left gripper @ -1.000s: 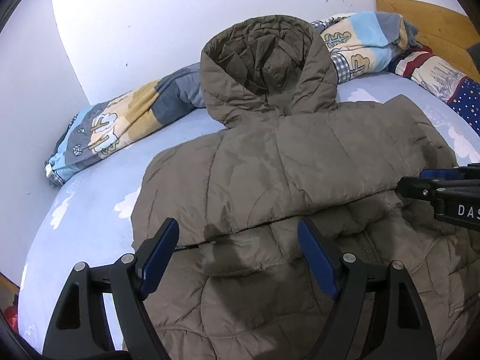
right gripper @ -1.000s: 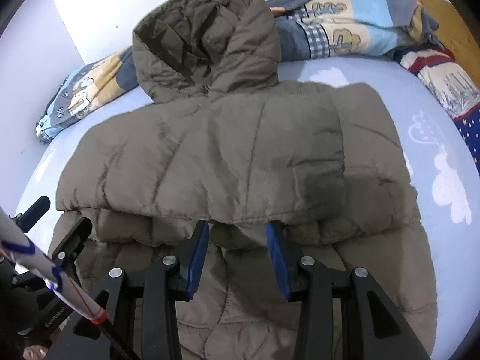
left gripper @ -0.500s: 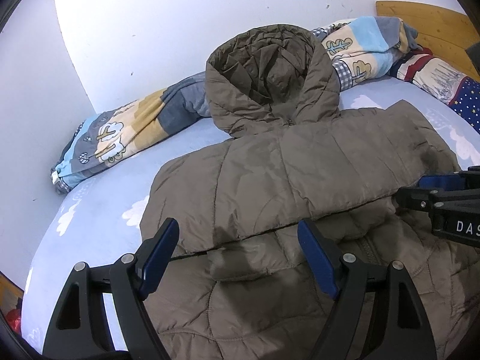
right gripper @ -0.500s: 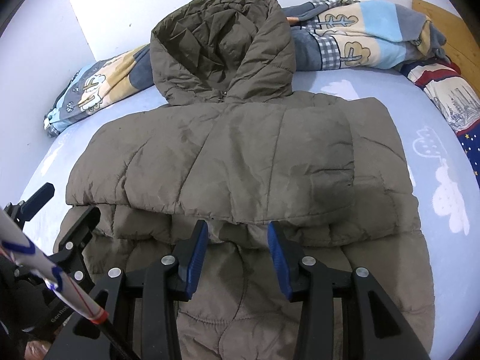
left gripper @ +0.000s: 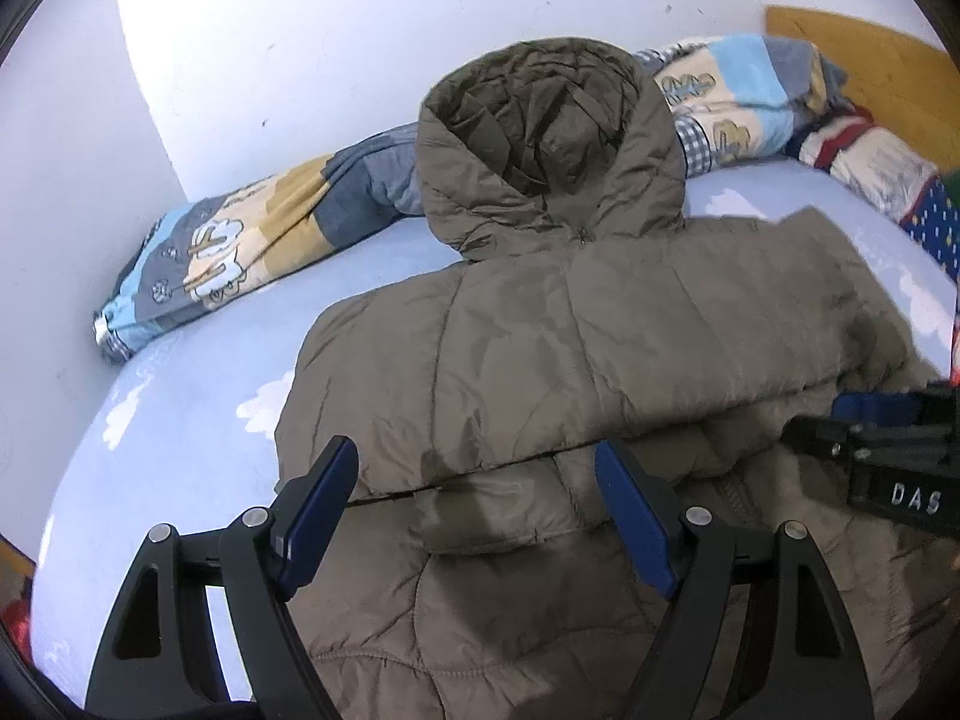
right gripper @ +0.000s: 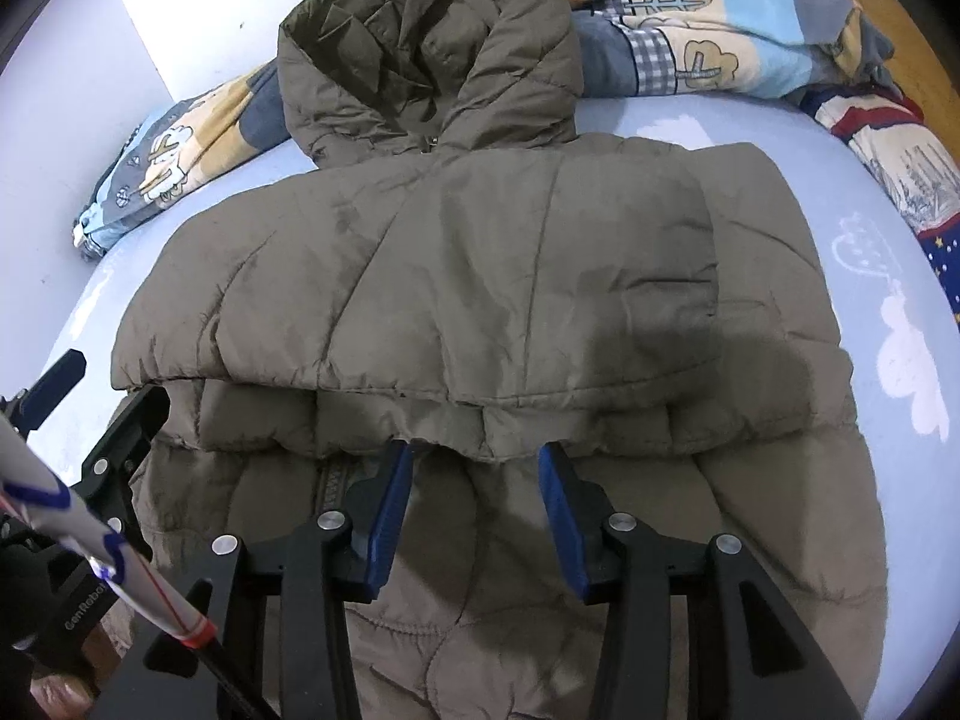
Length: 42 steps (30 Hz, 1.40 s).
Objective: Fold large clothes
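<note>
The bed (left gripper: 180, 420), under a pale blue sheet printed with white clouds, runs up to a white wall (left gripper: 360, 30), and a wooden headboard (left gripper: 870, 60) shows at the far right. A rolled patchwork blanket (left gripper: 240, 252) lies along the wall side, and a second patterned cloth (right gripper: 888, 144) lies at the right by the headboard. The jacket (right gripper: 480, 276), brown and quilted, is spread over the middle of the bed with its hood (right gripper: 432, 42) propped against the blanket. Its padded parts are folded across the chest, so a long hem edge runs side to side over the lower body, with a second layer's edge just below it and the zip showing beneath. Bare sheet lies open on the left of the jacket and a wider strip on its right. The left gripper (left gripper: 474, 510) hovers over the fold edge near the jacket's left side, its jaws standing wide apart with nothing pressed between the blue pads. The right gripper (right gripper: 474, 498) sits over the middle of the fold, its jaws opening, the lower hem edge just ahead of the tips and not pinched. Each gripper shows at the edge of the other's view, near but apart.
</note>
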{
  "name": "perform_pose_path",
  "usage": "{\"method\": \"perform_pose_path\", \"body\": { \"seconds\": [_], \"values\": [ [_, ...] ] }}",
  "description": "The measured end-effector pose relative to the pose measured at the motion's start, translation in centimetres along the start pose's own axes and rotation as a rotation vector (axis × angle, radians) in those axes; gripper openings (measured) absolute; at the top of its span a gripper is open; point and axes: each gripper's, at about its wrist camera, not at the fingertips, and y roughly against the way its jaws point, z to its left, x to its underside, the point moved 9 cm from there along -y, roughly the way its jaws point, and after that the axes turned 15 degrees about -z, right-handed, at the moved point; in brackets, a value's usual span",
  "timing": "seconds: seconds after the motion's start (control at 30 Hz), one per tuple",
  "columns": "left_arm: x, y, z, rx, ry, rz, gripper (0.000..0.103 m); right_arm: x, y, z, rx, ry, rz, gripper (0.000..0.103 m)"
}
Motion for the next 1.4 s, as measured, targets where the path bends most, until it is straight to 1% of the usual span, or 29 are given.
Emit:
{"method": "perform_pose_path", "body": {
  "seconds": [0.2,0.3,0.43,0.5,0.57,0.63,0.7,0.77,0.83,0.93,1.03,1.13,1.2,1.23,1.27,1.4],
  "values": [
    [-2.5,2.5,1.6,0.002,0.093,-0.056,0.08,-0.6,2.0,0.4,-0.012,-0.002,-0.03,0.048],
    [-3.6,4.9,2.2,0.014,0.131,-0.077,0.08,-1.0,3.6,0.4,-0.032,-0.021,-0.046,0.048],
    [-3.9,8.4,2.5,0.045,0.199,-0.079,0.08,-2.0,6.3,0.0,-0.048,-0.025,-0.095,0.049],
    [-3.9,9.9,2.6,0.038,0.218,-0.078,0.08,-2.4,7.4,-0.5,-0.053,-0.028,-0.112,0.052],
    [-3.7,11.6,2.4,0.028,0.247,-0.08,0.08,-2.7,8.4,-1.2,-0.051,-0.033,-0.126,0.052],
    [-2.9,13.1,1.6,0.041,0.298,-0.063,0.08,-3.1,9.3,-2.2,-0.047,-0.047,-0.142,0.052],
    [-2.0,14.4,-0.1,0.075,0.344,-0.036,0.08,-3.6,10.2,-3.4,-0.042,-0.065,-0.16,0.052],
    [-1.6,15.4,-2.0,0.111,0.352,-0.019,0.08,-4.0,11.1,-4.9,-0.028,-0.09,-0.176,0.052],
    [-1.9,16.4,-4.5,0.153,0.334,-0.009,0.08,-4.3,11.8,-6.4,-0.019,-0.122,-0.188,0.052],
    [-4.0,18.5,-8.4,0.23,0.302,-0.03,0.08,-4.7,12.7,-8.2,-0.01,-0.159,-0.201,0.052],
    [-6.8,20.5,-11.5,0.316,0.304,-0.06,0.08,-5.0,13.6,-9.9,0.002,-0.177,-0.213,0.052],
    [-9.2,22.2,-13.5,0.384,0.304,-0.092,0.08,-5.1,14.2,-11.6,0.017,-0.2,-0.221,0.052],
    [-10.3,22.5,-13.9,0.41,0.308,-0.102,0.08,-5.1,14.3,-12.8,0.027,-0.225,-0.222,0.053],
    [-10.5,22.3,-13.7,0.408,0.31,-0.105,0.08,-5.1,14.3,-13.3,0.031,-0.238,-0.22,0.053],
    [-10.5,21.9,-13.2,0.388,0.309,-0.112,0.08,-5.1,14.2,-13.6,0.034,-0.249,-0.217,0.053],
    [-8.7,18.1,-9.5,0.259,0.276,-0.108,0.08,-4.9,13.5,-13.5,0.031,-0.251,-0.202,0.053]
  ]
}}
